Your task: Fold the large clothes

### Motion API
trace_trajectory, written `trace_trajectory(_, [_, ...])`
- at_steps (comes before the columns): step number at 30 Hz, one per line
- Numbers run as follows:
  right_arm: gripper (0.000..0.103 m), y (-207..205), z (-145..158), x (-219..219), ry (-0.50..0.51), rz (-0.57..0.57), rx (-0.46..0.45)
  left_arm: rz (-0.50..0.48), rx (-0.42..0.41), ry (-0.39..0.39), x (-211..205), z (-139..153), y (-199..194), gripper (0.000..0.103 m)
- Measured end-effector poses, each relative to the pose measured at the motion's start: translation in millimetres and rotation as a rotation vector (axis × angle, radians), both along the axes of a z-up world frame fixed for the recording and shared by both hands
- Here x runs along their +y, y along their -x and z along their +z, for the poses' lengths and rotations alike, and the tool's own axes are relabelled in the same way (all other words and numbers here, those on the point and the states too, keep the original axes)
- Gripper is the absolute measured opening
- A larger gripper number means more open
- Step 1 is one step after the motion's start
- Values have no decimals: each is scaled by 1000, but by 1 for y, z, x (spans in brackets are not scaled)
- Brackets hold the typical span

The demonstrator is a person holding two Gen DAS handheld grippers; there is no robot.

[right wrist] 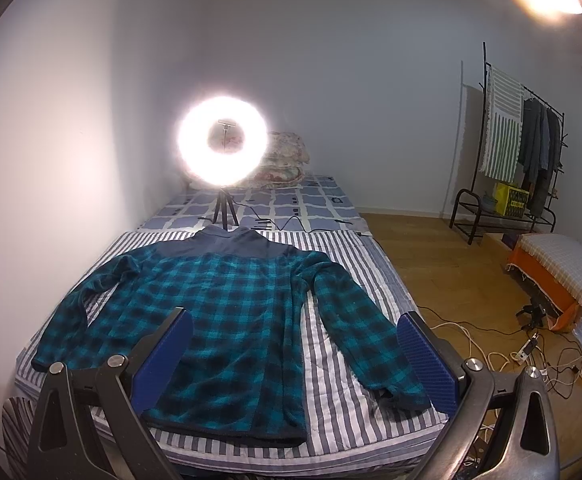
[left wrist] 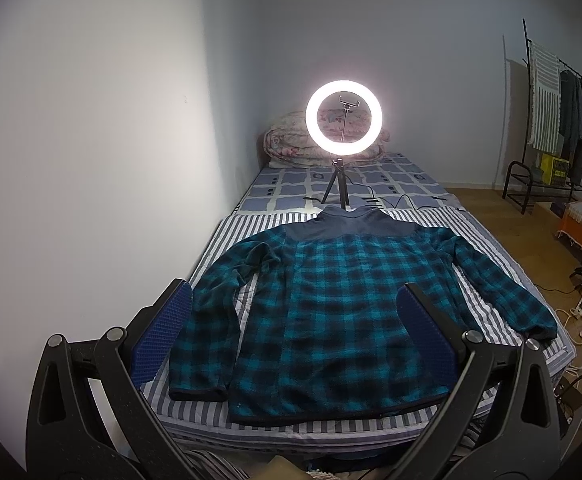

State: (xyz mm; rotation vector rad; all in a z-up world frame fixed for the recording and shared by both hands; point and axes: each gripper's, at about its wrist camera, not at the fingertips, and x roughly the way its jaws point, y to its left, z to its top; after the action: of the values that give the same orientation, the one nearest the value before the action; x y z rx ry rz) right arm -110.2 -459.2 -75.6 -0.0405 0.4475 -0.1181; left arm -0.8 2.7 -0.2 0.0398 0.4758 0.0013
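Plaid fleece jacket point(left wrist: 331, 300) lies flat, back up, on the striped blanket point(left wrist: 487, 264) of the bed, both sleeves spread, collar toward the ring light point(left wrist: 344, 121). Left gripper point(left wrist: 291, 336) and right gripper point(right wrist: 295, 356) hover above it, jaws wide apart, holding nothing.

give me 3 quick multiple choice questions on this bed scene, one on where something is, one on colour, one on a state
1. Where does the ring light stand?
A. on the floor
B. on the bed beyond the jacket's collar
C. on the clothes rack

2. What colour is the jacket's check?
A. red and white
B. yellow and grey
C. teal and black

3. How does the jacket lie?
A. spread flat, both sleeves out
B. folded in half
C. rolled up

Key: B, its tripod stands on the bed past the collar; C, teal and black squares under a navy yoke; A, both sleeves lie out at the sides, and the left tool and right tool are open above it.
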Motion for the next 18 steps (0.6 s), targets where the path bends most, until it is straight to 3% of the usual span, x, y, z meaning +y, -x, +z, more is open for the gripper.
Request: trace_trajectory(18, [103,2,2,-1,3,-8,-8,2,-23,5,2,11,4,103])
